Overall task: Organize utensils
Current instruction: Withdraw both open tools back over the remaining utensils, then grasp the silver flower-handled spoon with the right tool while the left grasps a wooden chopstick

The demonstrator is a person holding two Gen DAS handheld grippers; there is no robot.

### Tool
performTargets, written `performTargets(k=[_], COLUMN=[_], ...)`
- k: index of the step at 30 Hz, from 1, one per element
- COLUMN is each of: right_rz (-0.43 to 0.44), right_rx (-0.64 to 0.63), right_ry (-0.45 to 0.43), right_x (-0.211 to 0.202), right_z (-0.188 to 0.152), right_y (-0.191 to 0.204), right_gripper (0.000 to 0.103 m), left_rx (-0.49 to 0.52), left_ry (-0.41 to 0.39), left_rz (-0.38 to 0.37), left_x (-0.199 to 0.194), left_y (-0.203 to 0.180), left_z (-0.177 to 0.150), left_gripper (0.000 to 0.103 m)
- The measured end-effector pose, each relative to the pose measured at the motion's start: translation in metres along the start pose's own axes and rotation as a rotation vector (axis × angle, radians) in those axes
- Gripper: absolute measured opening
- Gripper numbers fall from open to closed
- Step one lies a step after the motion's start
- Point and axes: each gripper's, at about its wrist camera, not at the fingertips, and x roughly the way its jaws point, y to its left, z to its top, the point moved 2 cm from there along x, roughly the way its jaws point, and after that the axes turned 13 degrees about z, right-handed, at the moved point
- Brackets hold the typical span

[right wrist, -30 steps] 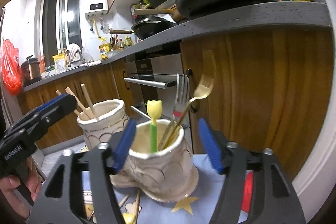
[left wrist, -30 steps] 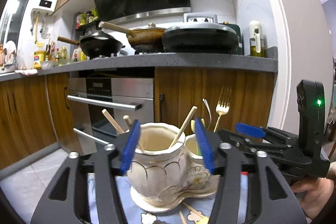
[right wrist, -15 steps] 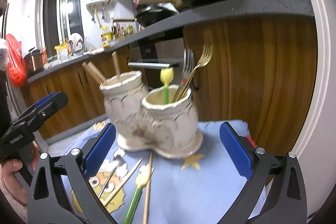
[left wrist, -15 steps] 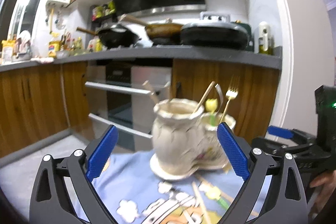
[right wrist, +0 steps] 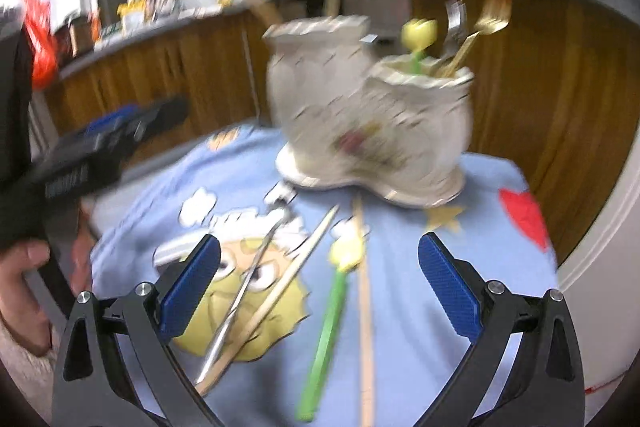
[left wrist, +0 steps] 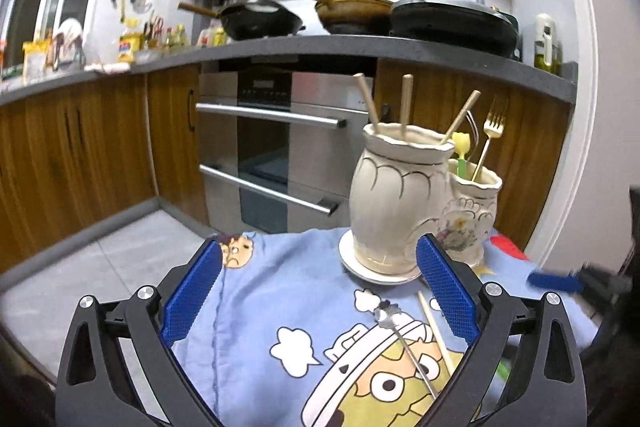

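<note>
A cream two-pot ceramic utensil holder (left wrist: 400, 203) (right wrist: 360, 123) stands at the far side of a blue cartoon cloth. The tall pot holds wooden chopsticks (left wrist: 406, 103); the small pot holds a gold fork (left wrist: 490, 135), a silver fork and a yellow-tipped green utensil. Loose on the cloth lie a silver utensil (right wrist: 244, 287), wooden chopsticks (right wrist: 280, 291) and a green utensil with a yellow head (right wrist: 332, 311). My left gripper (left wrist: 320, 299) is open and empty, back from the holder. My right gripper (right wrist: 320, 287) is open and empty above the loose utensils.
The blue cloth (left wrist: 280, 307) covers a small table with its edge close on the left. Behind are wooden cabinets, an oven (left wrist: 276, 147) and a grey counter with pans (left wrist: 260, 23). A white wall stands at the right.
Both grippers have opened wide and drawn back from the holder, which they flanked one second ago. The loose utensils on the cloth have come into view. The right view is blurred by motion.
</note>
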Motion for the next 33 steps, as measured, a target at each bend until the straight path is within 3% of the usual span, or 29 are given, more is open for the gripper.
performTargets(k=[6, 8, 10, 12, 14, 17, 19, 25, 33], right_rz=[0.013, 0.000, 0.000, 0.001, -0.012, -0.016, -0.020, 0.016, 0.111], right_rx=[-0.066, -0.078, -0.072, -0.063, -0.061, -0.057, -0.053, -0.009, 0.127], right_ry=[0.162, 0.194, 0.228, 0.258, 0.288, 0.290, 0.290, 0.262, 0.168], right_x=[0.032, 0.042, 0.051, 0.061, 0.071, 0.076, 0.077, 0.078, 0.046], right_z=[-0.003, 0.000, 0.002, 0.003, 0.002, 0.006, 0.009, 0.012, 0.008], right_y=[0.030, 0.035, 0.036, 0.038, 0.039, 0.038, 0.037, 0.029, 0.012], right_gripper=[0.092, 0.081, 0.061, 0.047, 0.040, 0.038, 0.024, 0.006, 0.003], left_rx=[-0.041, -0.071, -0.104, -0.115, -0.114, -0.114, -0.116, -0.113, -0.104], left_ry=[0.077, 0.093, 0.104, 0.105, 0.106, 0.111, 0.112, 0.112, 0.101], left_rz=[0.024, 0.015, 0.007, 0.010, 0.016, 0.018, 0.017, 0.017, 0.024], left_x=[0.019, 0.021, 0.023, 0.024, 0.025, 0.026, 0.026, 0.027, 0.025], left_y=[0.017, 0.022, 0.029, 0.032, 0.032, 0.032, 0.032, 0.033, 0.032], left_z=[-0.004, -0.005, -0.004, -0.004, -0.004, -0.004, -0.004, -0.004, -0.003], left_gripper=[0.097, 0.097, 0.097, 0.097, 0.097, 0.097, 0.097, 0.097, 0.097])
